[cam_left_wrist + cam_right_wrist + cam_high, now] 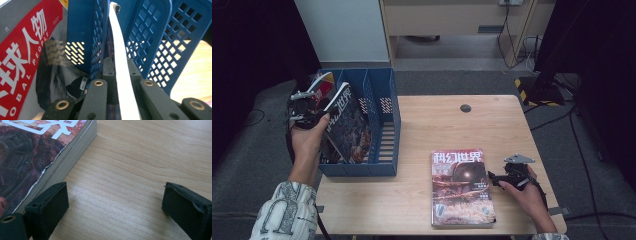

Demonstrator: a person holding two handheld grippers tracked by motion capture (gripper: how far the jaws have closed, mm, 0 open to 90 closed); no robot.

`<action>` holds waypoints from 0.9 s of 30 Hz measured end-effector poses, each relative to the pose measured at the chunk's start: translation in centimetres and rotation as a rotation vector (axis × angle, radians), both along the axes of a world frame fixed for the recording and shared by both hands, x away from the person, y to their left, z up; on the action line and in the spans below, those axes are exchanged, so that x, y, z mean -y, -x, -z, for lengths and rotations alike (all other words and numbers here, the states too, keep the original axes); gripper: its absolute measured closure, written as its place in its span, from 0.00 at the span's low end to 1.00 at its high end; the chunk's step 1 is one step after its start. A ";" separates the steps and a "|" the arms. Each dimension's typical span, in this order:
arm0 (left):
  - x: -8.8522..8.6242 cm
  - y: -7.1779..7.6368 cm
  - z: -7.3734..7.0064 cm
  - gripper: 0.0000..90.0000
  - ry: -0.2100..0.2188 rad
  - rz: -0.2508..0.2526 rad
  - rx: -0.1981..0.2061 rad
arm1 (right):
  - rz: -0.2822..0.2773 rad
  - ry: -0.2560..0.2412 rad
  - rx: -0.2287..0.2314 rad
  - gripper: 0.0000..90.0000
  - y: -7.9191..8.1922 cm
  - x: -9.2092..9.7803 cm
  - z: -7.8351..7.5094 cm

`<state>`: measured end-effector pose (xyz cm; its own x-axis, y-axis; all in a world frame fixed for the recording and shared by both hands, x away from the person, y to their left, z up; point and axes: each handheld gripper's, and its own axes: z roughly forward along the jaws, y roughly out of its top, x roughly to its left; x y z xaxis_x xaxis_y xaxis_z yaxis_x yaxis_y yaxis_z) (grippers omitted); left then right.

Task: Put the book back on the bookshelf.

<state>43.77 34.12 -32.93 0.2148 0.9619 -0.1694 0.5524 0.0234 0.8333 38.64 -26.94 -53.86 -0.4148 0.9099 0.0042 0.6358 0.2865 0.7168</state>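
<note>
A dark-covered magazine [349,125] leans in the blue file rack [384,100] at the table's left end. My left gripper [326,107] is shut on its top edge. In the left gripper view the jaws of the left gripper [119,62] pinch the magazine's white page edge [122,82] between the rack's dividers [150,37]. A red-covered magazine [25,50] stands in the compartment beside it. A stack of magazines [462,187] lies flat near the table's front. My right gripper [493,179] rests open on the wood just right of the stack. One jaw of the right gripper [113,197] is close to the stack's page edges [67,160].
The wooden table [437,125] has a round cable hole [466,108] near its far edge. Beyond the table are grey carpet, cables and a dark stand base [544,92] at the back right. Bare wood lies between the rack and the stack.
</note>
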 end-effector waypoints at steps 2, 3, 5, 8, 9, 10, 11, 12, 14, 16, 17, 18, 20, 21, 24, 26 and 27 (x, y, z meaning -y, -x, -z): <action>0.0 0.1 0.0 0.91 0.001 0.003 0.005 | 0.000 0.000 0.000 0.08 0.0 0.0 0.0; 0.1 0.1 0.0 0.91 0.001 0.000 0.011 | 0.000 -0.001 0.000 0.08 0.0 0.0 0.0; 0.2 0.2 0.0 0.91 0.000 -0.003 0.018 | 0.000 0.000 0.000 0.08 0.0 0.0 0.0; 0.2 0.2 -0.2 0.91 0.004 -0.007 0.030 | 0.000 -0.001 0.000 0.08 0.0 0.0 0.0; 0.2 0.2 -0.3 0.91 0.004 -0.006 0.035 | 0.000 0.000 0.000 0.08 0.0 0.0 0.0; 0.3 0.2 -0.5 0.92 0.002 -0.008 0.039 | 0.000 0.000 0.000 0.08 0.0 0.0 0.0; 0.4 0.1 -0.6 0.91 0.002 -0.008 0.046 | 0.000 0.000 0.000 0.08 0.0 0.0 0.0; 0.4 0.1 -0.7 0.92 0.001 -0.006 0.051 | 0.000 -0.001 0.000 0.08 0.0 0.0 0.0; 0.6 -0.1 -0.8 0.91 -0.003 -0.010 0.060 | 0.000 0.000 0.000 0.08 0.0 0.0 0.0; 0.7 -0.2 -0.9 0.91 -0.003 -0.007 0.073 | 0.000 -0.001 0.000 0.08 0.0 0.0 0.0; 0.7 -0.4 -0.9 0.91 -0.002 -0.011 0.082 | -0.001 -0.001 -0.001 0.08 0.0 0.0 0.0; 0.8 -0.5 -0.9 0.91 0.002 -0.009 0.087 | -0.001 0.000 0.000 0.08 0.0 0.0 0.0; 0.8 -0.7 -0.9 0.91 -0.003 -0.013 0.099 | -0.001 0.000 0.000 0.08 0.0 0.0 0.0; 0.9 -0.8 -0.9 0.91 0.001 -0.013 0.103 | -0.002 0.000 0.000 0.08 0.0 0.0 0.0; 1.0 -1.2 -0.8 0.91 0.003 -0.015 0.117 | -0.002 0.000 0.000 0.08 0.0 0.0 0.0; 1.1 -1.4 -0.8 0.91 -0.002 -0.017 0.119 | -0.002 0.000 0.000 0.08 0.0 0.0 0.0; 1.1 -1.5 -0.7 0.91 -0.003 -0.018 0.122 | -0.002 0.000 0.000 0.08 0.0 0.0 0.0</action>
